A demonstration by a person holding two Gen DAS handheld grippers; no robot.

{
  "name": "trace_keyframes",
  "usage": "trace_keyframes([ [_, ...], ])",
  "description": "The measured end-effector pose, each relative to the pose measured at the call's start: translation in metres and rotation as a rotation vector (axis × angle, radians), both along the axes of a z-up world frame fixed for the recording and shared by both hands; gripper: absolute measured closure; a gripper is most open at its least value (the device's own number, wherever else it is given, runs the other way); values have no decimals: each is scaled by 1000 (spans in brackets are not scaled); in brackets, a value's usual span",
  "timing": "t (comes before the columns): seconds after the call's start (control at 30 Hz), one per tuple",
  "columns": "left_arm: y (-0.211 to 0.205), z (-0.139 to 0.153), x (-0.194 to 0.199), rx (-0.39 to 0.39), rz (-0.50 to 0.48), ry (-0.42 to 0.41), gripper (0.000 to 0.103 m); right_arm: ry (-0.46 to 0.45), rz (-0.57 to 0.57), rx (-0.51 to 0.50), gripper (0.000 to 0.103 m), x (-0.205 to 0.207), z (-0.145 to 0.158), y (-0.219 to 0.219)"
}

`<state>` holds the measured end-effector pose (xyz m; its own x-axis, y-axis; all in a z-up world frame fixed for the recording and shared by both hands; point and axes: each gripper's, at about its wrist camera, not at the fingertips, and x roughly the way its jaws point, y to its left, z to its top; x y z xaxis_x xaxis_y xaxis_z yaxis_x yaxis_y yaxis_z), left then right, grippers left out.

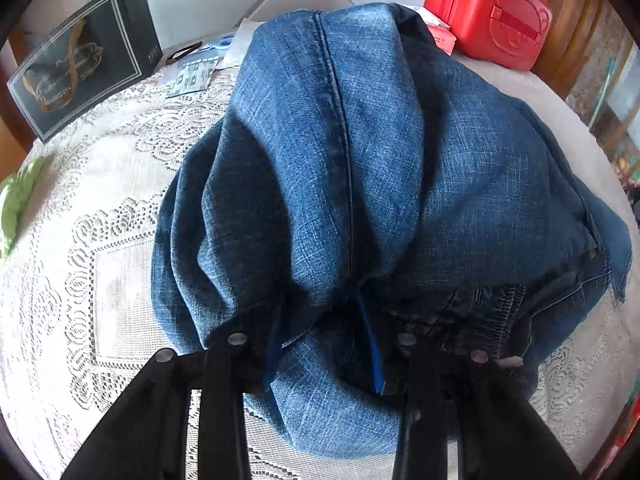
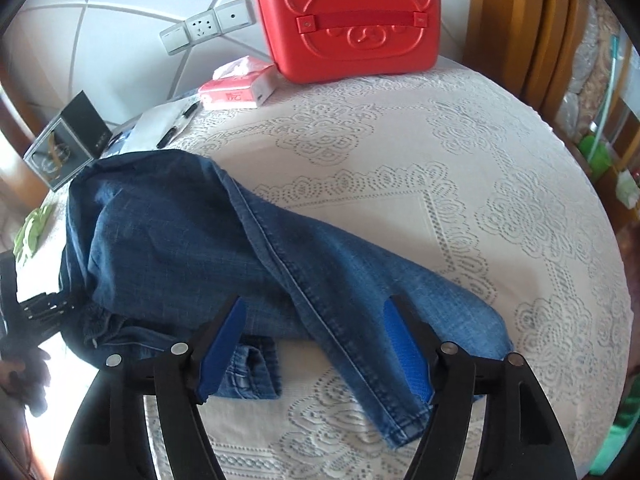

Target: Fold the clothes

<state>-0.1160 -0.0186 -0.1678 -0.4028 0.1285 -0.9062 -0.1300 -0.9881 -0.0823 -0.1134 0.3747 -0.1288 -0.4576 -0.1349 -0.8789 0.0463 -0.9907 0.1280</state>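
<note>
Left gripper (image 1: 320, 344) has its fingers buried in bunched jeans (image 1: 360, 168) — whether it pinches the denim I cannot tell. The jeans lie crumpled on the lace tablecloth (image 2: 460, 184). Right gripper (image 2: 316, 344) — spread wide above a trouser leg.

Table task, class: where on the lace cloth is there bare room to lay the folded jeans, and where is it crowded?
Free: the lace cloth between the jeans, the red case and the right edge. Also left of the jeans, below the black bag. Crowded: the back edge, with tissue pack and papers.
</note>
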Motion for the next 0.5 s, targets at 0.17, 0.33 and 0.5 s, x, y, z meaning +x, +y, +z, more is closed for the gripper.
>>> trace_keyframes([
  [0.17, -9, 34, 4, 11, 44, 65, 69, -8, 17, -3, 31, -2, -4, -7],
  [0.33, -11, 51, -9, -46, 59, 33, 69, -8, 32, -15, 31, -6, -6, -13],
  [0.5, -7, 26, -5, -1, 35, -64, 69, -5, 56, -24, 31, -7, -7, -22],
])
